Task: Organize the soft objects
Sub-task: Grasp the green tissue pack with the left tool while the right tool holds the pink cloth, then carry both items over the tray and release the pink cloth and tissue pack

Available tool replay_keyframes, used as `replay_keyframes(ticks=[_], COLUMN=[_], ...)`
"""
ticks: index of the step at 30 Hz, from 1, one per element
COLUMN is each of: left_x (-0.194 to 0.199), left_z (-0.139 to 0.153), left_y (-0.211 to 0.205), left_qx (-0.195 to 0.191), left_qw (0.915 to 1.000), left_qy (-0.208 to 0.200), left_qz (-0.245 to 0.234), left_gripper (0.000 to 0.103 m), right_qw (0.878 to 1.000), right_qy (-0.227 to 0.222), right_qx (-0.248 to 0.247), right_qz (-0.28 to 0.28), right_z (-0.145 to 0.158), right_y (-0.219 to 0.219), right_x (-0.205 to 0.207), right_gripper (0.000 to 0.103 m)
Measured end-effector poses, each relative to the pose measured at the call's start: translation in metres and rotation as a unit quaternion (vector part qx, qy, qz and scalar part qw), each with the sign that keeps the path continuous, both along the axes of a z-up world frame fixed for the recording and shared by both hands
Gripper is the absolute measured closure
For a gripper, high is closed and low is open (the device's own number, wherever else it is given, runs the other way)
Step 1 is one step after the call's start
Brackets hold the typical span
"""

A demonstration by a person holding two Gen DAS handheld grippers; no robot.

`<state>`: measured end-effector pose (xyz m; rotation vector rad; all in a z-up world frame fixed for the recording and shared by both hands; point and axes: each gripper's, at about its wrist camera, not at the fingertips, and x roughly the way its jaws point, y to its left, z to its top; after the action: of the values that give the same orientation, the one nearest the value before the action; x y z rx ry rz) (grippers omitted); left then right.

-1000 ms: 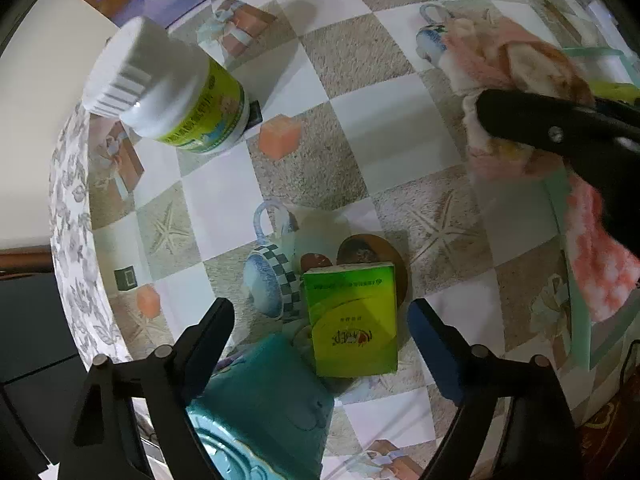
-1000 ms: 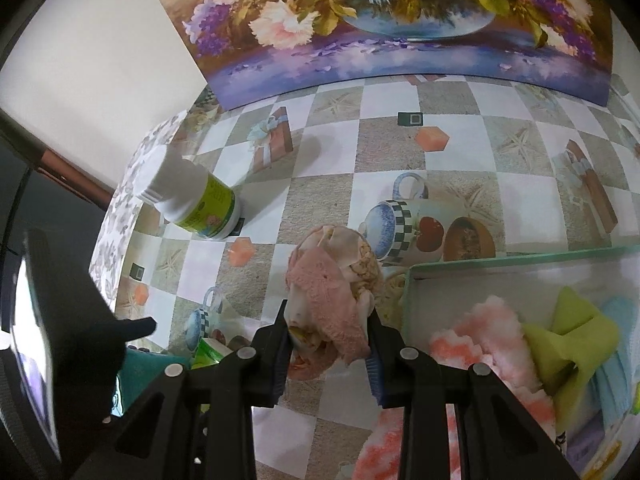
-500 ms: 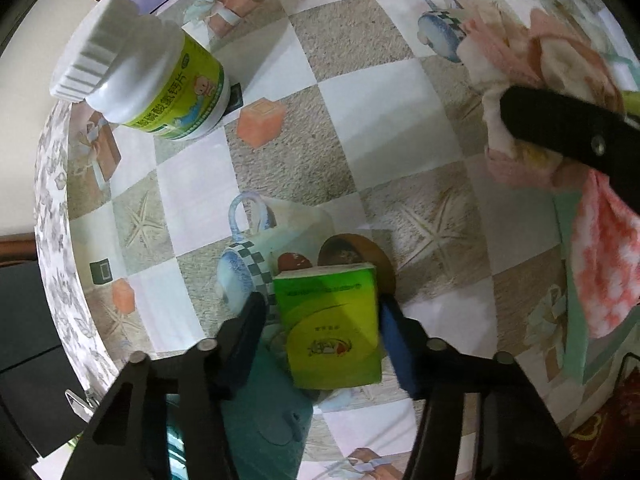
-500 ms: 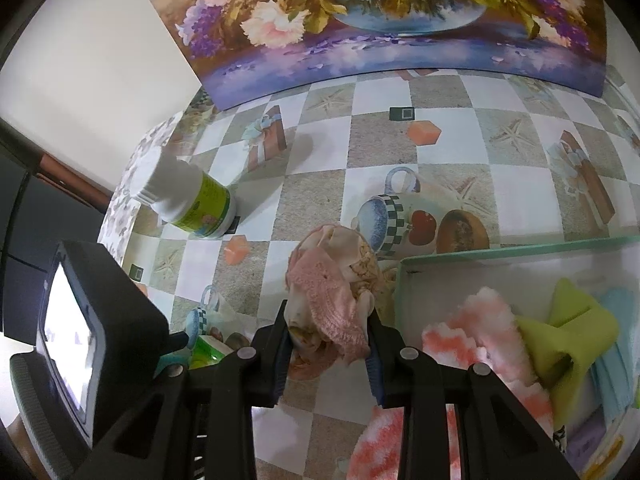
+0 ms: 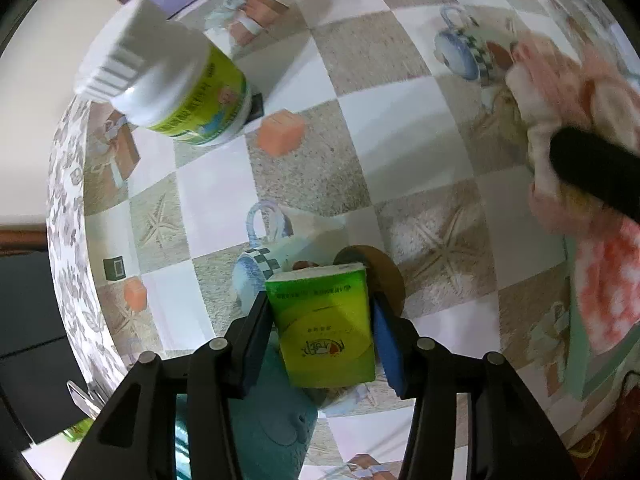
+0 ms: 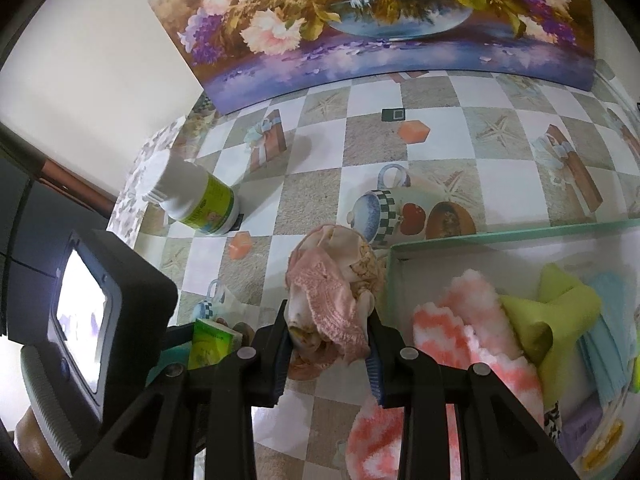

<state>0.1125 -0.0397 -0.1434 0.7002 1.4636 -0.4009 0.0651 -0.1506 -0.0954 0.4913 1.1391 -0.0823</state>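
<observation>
My left gripper (image 5: 320, 332) is shut on a green tissue pack (image 5: 324, 328), held above the checkered tablecloth; the pack also shows in the right wrist view (image 6: 212, 342). My right gripper (image 6: 330, 336) is shut on a bundle of pink and cream cloth (image 6: 332, 292), just left of a mint green box (image 6: 480, 236). The bundle shows at the right of the left wrist view (image 5: 560, 104). The box holds a pink-and-white fluffy cloth (image 6: 472, 320), a yellow-green cloth (image 6: 552, 312) and a light blue cloth (image 6: 612, 332).
A white bottle with a green label (image 5: 176, 80) stands at the back left, also in the right wrist view (image 6: 192, 200). A teal object (image 5: 272, 420) lies under my left gripper. A flower painting (image 6: 360, 20) leans at the table's back edge.
My left gripper has closed from open onto the green tissue pack. The right gripper keeps its hold on the cloth bundle and has barely moved.
</observation>
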Motion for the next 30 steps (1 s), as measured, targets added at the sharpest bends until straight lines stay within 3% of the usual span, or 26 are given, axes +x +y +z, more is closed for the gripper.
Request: replay_keyframes(ticks=[7,12,25,30], left_x=[0.002,-0.01,-0.066,-0.084], left_z=[0.047,0.077,0.105,0.109], left_y=[0.009,0.017,0.029,0.021], left_qx=[-0.045,-0.094,-0.2,-0.22], left_qw=[0.9971,0.9893,0.9621,0.9568], left_qy=[-0.04,-0.063,-0.1,-0.108], left_qz=[0.046,0.092,0.155,0.157], left_gripper=[0.053,0.053,0.053,0.053], right_qw=[1.0,1.0,0.998,0.996], right_qy=[-0.01,-0.022,-0.06,-0.07], right_qx=[0.005,0.005,-0.032,-0.047], right_qz=[0.0,-0.002,-0.002,-0.008], right_z=[0.011,0.024,0.066,0.077], right_y=[0.004,0.007,0.011,0.009], right_x=[-0.013,-0.03,-0.076,-0.093], right_gripper=[0.069,0.069,0.069,0.069])
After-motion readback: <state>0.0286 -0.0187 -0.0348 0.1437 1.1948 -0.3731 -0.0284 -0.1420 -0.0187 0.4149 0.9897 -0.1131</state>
